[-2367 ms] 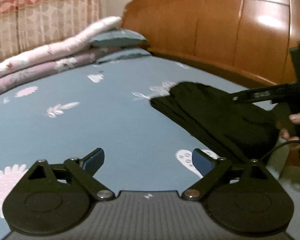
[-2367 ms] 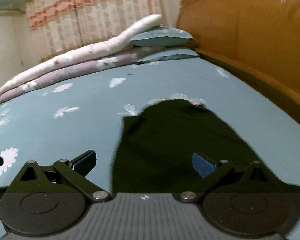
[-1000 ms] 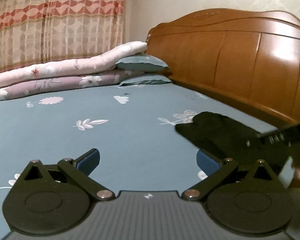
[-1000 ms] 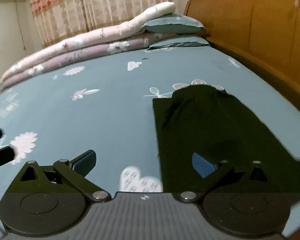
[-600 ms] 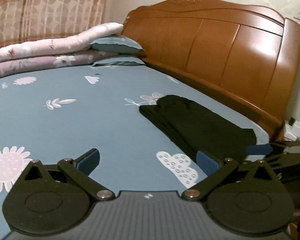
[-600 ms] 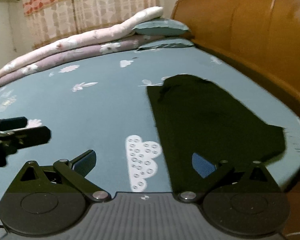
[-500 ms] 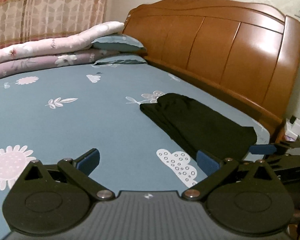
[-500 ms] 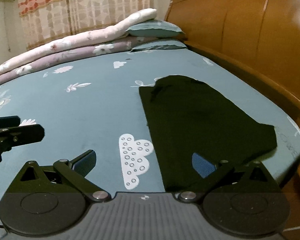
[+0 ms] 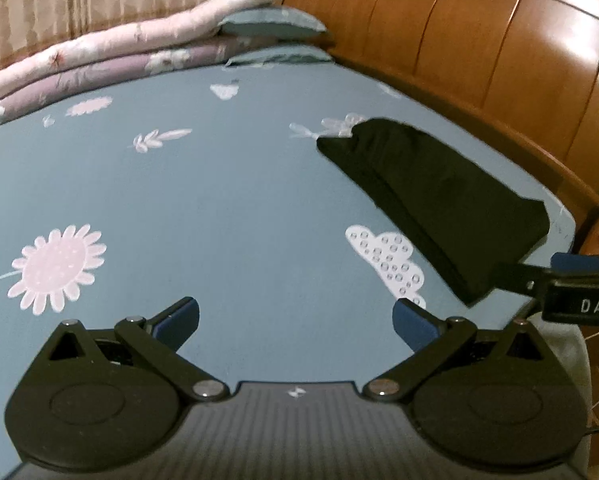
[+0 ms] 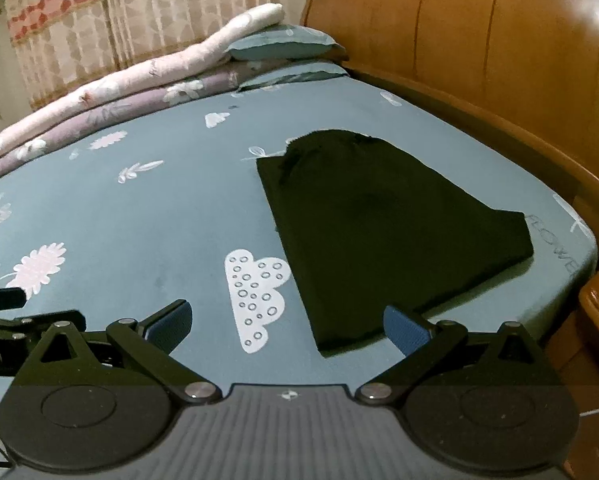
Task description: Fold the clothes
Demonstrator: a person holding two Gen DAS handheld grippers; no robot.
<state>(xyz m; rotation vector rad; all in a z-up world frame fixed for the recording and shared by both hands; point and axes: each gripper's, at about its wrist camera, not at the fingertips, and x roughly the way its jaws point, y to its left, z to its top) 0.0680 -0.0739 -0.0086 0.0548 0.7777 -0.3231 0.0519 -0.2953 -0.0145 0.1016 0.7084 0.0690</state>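
— What are your fingers doing?

— Both pairs are spread wide and hold nothing. My left gripper (image 9: 295,320) hangs over bare sheet, its blue rubbery pads (image 9: 179,316) set on black hinged links. My right gripper (image 10: 287,326) is spread just as wide, one pad (image 10: 405,326) in line with the near edge of the black garment (image 10: 383,232); whether it touches the cloth I cannot tell.

— Where does the garment lie?

— Flat on the bed (image 10: 139,216), by the corner nearest the wooden headboard (image 10: 479,32), close to the bed's near edge. It is matte black, soft, folded into a long block with straight sides. The near end is square and shows stacked layers at its left edge; the far end is narrower, rounded and a little rumpled.

— And from your left side?

— There the black garment (image 9: 431,196) runs slantwise toward the headboard (image 9: 499,52), and my right gripper (image 9: 571,276) reaches in from the right edge of the view, a dark bar with white lettering, its tip at the garment's near corner.

— What is the bed made of?

— A smooth grey-blue sheet printed with white leaves, pink daisies and a white spotted cloud (image 10: 255,292) just left of the garment's near end. Along the far edge lies a long roll of quilts (image 10: 139,88), pale pink over mauve, puffy and flowered, with two grey-blue pillows (image 10: 279,44) against the headboard. The headboard is glossy orange-brown wood, panelled, with a curved top. Behind the quilts hang pleated curtains (image 10: 119,12), beige with red bands.
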